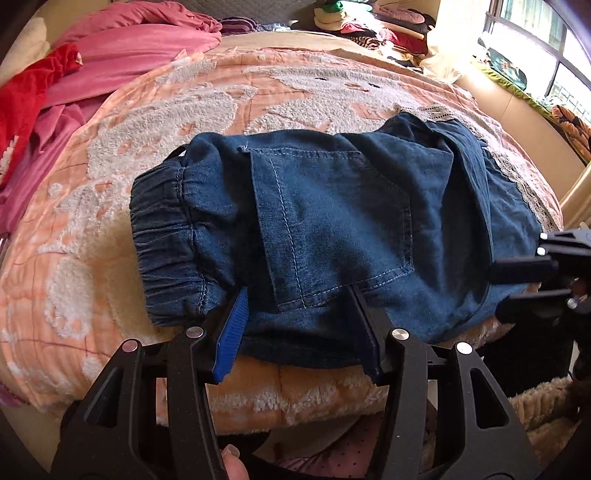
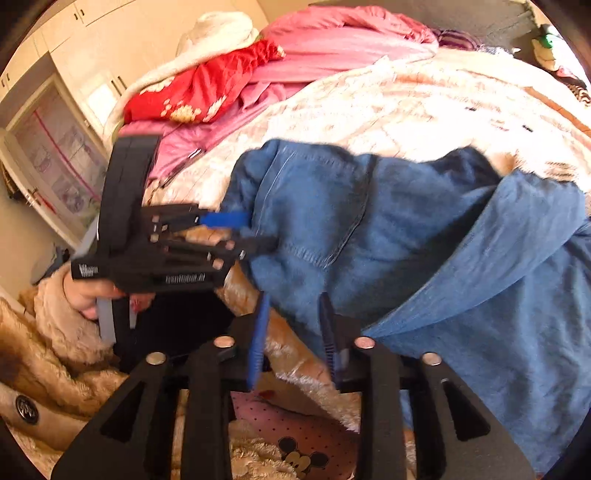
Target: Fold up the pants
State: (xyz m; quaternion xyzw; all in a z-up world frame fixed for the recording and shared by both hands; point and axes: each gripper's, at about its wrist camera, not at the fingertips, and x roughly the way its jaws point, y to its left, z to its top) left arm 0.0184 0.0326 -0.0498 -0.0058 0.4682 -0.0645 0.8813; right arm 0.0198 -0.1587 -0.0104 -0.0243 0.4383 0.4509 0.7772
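Right now the blue denim pants (image 1: 332, 221) are lying folded into a compact bundle on the peach and white fleecy blanket (image 1: 184, 110) covering the bed, close to its near edge, with the elastic waistband (image 1: 166, 240) pointing to the left in the left wrist view and a stitched back pocket (image 1: 332, 229) facing up. The left gripper (image 1: 299, 317) is hovering at the near edge of the bundle with its jaws standing partly apart, a stretch of the folded edge sitting between them; the blue pad (image 1: 231, 332) is lying just beside the cloth and is not pinching it, so nothing is being held. In the right wrist view the right gripper (image 2: 295, 332) is sitting at the near edge of the denim with its jaws a narrow way apart, a fold of the fabric lying between the pads; that picture is blurred, but the cloth seems loose in the gap and not clamped. A hand (image 2: 88, 295) in a fluffy beige sleeve (image 2: 55, 314) is gripping the left tool's handle. Pink bedding (image 1: 129, 48) and a red garment (image 1: 29, 99) are lying heaped at the far left of the bed, and stacked clothes (image 1: 369, 22) are sitting near the window (image 1: 546, 44).
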